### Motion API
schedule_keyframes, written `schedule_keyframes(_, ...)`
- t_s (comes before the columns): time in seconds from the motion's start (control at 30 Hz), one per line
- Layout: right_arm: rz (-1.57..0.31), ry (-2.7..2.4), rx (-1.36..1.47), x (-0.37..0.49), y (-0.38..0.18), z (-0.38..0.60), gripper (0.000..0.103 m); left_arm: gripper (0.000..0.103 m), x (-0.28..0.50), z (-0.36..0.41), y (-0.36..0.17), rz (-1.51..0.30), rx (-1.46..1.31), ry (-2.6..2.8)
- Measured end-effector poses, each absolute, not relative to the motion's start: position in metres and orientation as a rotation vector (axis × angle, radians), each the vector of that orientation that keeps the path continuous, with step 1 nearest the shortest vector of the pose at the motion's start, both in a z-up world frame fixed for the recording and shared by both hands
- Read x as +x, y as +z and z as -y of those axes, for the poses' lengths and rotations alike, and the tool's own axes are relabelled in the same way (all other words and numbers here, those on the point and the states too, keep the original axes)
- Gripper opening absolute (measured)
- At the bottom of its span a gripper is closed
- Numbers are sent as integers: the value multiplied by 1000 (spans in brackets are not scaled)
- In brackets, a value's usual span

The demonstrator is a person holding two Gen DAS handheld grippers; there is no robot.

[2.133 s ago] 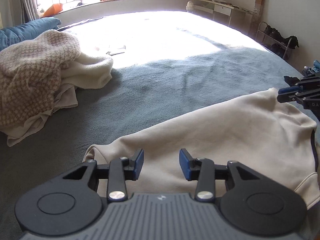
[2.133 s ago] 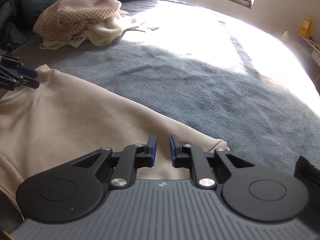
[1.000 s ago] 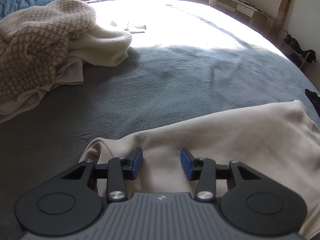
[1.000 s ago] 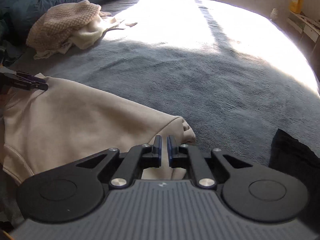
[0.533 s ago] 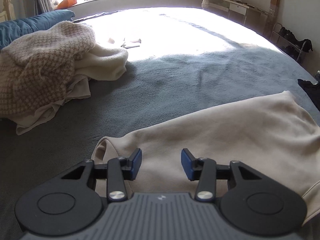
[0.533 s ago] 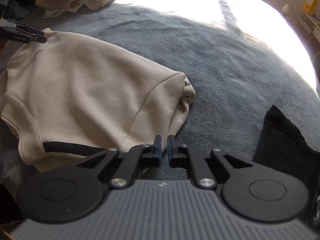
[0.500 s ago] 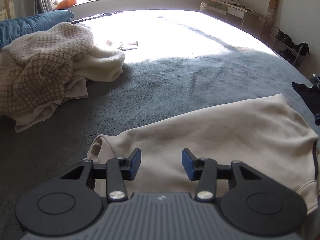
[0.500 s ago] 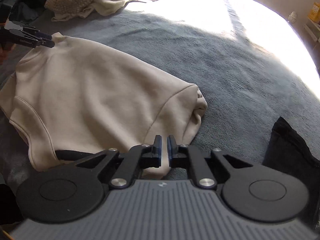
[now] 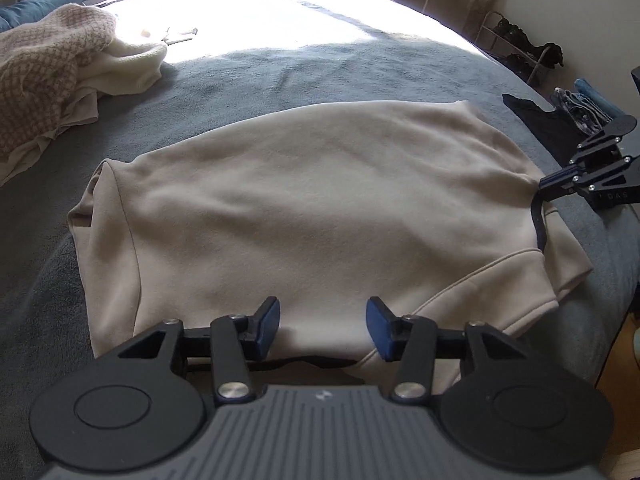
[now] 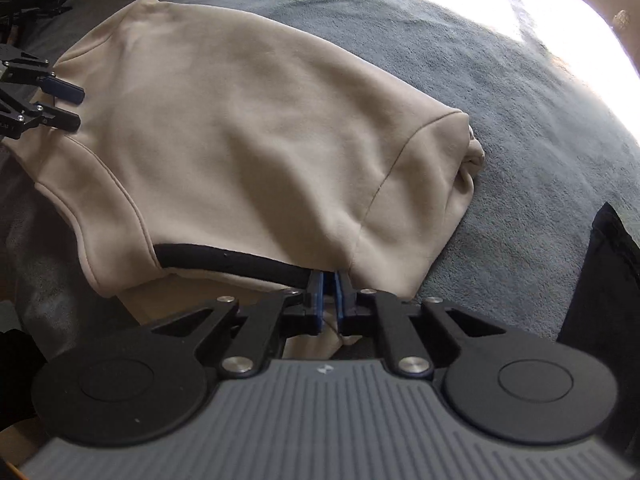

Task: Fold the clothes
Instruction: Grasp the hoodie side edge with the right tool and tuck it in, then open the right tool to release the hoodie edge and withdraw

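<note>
— Looking along the left gripper (image 9: 322, 326), what shows?

— Its blue pads (image 9: 267, 326) stand spread wide with nothing between them, poised over the near edge of a beige sweatshirt (image 9: 320, 208). The sweatshirt lies flat across a grey blanket (image 9: 340, 68) on the bed, a black trim strip running along its near edge under the pads. At the far right the right gripper (image 9: 550, 185) meets the sweatshirt's corner, where another stretch of black trim curves down.

— And around it?

— A heap of knitted and cream clothes (image 9: 60, 80) sits at the far left, well apart from the sweatshirt. A dark garment (image 9: 540, 120) lies on the blanket near the right edge, with a shoe rack (image 9: 516, 52) against the wall behind.

— Turning to the right gripper's (image 10: 329, 300) own camera?

— Its jaws are pressed together, pinching the sweatshirt (image 10: 260, 140) at its near edge, right at the end of the black trim (image 10: 232, 262); beige cloth bunches between the fingers. A tucked sleeve end bulges at the sweatshirt's right side on the blanket (image 10: 520, 100).

— Is the other tool visible?

— Yes, the left gripper (image 10: 66, 106) reaches in from the left edge, jaws apart, over the sweatshirt's far side. A dark garment (image 10: 600, 280) lies at the right.
</note>
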State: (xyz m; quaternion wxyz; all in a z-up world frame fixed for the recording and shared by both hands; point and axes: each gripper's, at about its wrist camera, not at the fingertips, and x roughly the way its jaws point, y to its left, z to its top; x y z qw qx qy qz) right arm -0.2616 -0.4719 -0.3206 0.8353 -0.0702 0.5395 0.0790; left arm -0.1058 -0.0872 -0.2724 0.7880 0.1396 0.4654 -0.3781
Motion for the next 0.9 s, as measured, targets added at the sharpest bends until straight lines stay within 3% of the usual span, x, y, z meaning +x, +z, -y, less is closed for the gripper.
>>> schedule_keyframes(0.17,-1011,334,-93,-236,-300,407,6,52,-100,77,-287,-1097,252,-744)
schedule_keyframes(0.33,-1152,363,-78,-244,-343,377,7,52,-93,55,-280,-1163,102,-670)
schedule_keyframes(0.5,-1115,301,14,-249,-312,375,8,55,-80,51,-258,-1194,39,-571)
schedule_keyframes(0.7,-1057,138,218,-209,-298,374,9,62,-52,90,-261,-1288,160,-418)
schedule_keyframes(0.9,-1114,16,326,-183,-321,376,9,70,-47,115,-286,-1397,277,-332)
